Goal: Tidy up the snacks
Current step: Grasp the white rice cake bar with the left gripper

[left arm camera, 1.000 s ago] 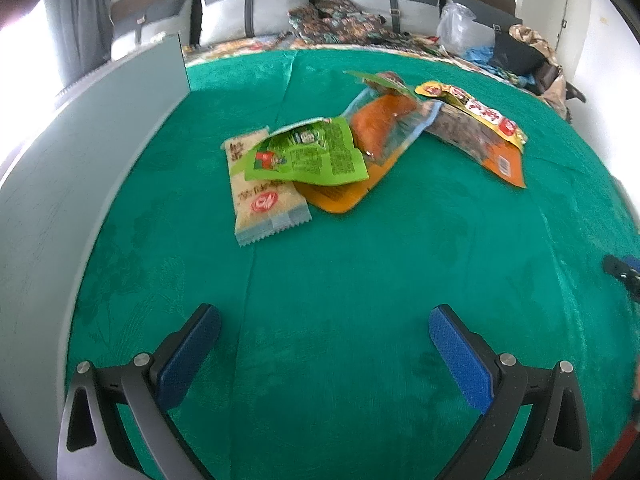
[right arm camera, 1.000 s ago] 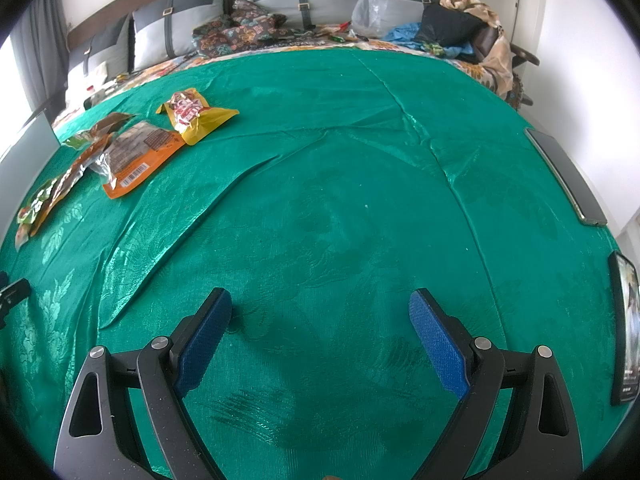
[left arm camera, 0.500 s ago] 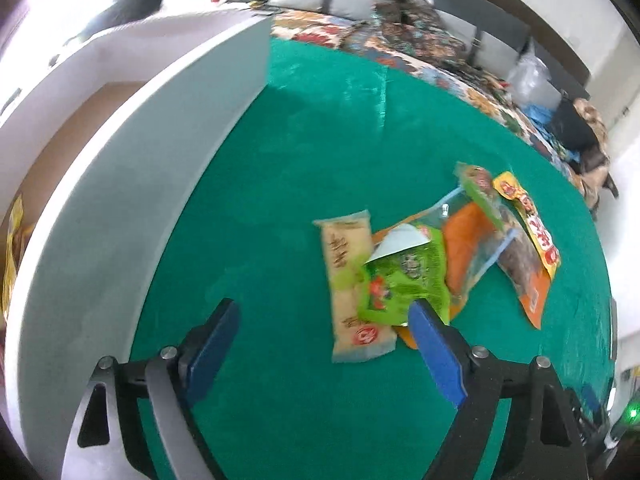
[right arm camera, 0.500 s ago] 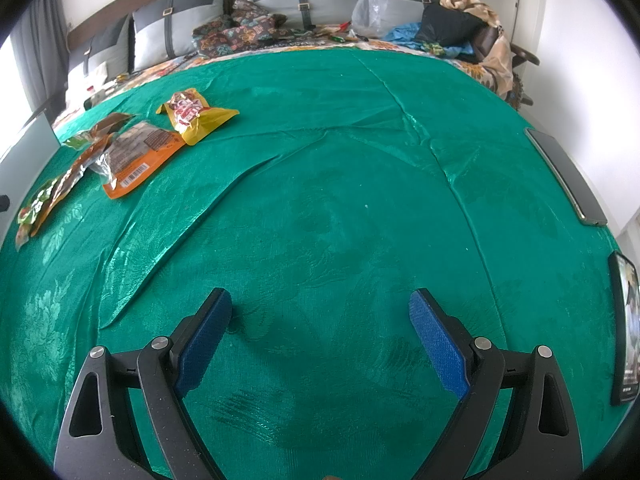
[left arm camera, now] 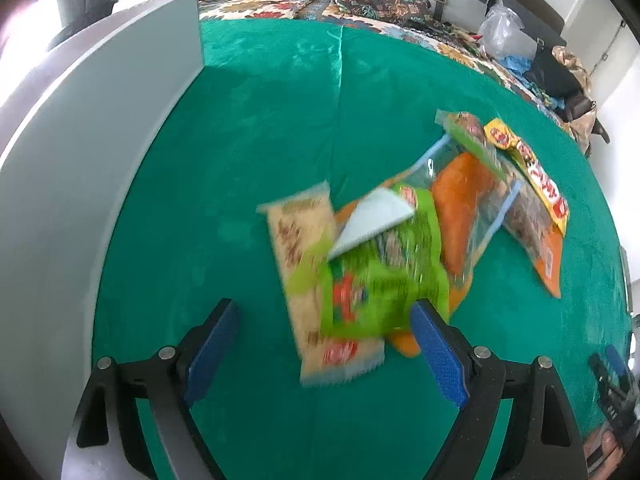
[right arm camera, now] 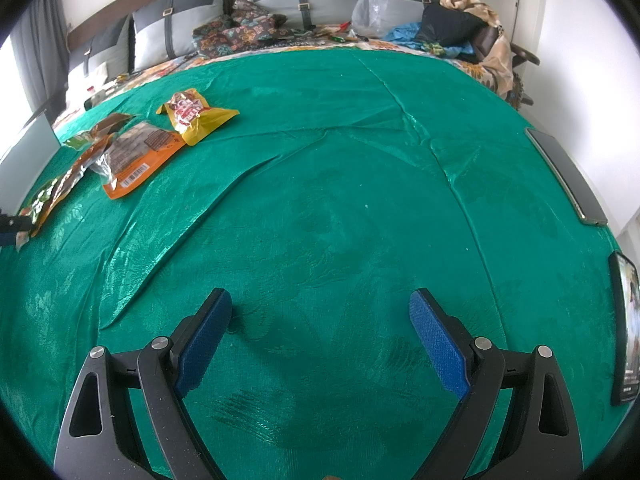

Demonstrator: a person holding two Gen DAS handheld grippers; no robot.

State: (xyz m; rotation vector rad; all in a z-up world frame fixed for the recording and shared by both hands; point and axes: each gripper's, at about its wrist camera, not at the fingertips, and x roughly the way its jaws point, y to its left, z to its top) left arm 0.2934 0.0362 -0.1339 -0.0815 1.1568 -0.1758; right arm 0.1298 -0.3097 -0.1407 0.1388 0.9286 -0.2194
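While the right tool (right arm camera: pixel 320 336) hangs released over bare green bedspread (right arm camera: pixel 340 200), only the left wrist view shows the white box wall (left arm camera: pixel 80 168) left of the released left tool (left arm camera: pixel 324 340), the blurred green snack packet (left arm camera: pixel 384 280) just ahead.

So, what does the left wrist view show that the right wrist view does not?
Only the left wrist view shows the beige packet under the green packet, and the open left gripper above them, holding nothing. Only the right wrist view shows the open right gripper over bare cloth, and two dark flat devices at the right edge. Both show the green cloth, the yellow packet, the orange packet and the white box wall.
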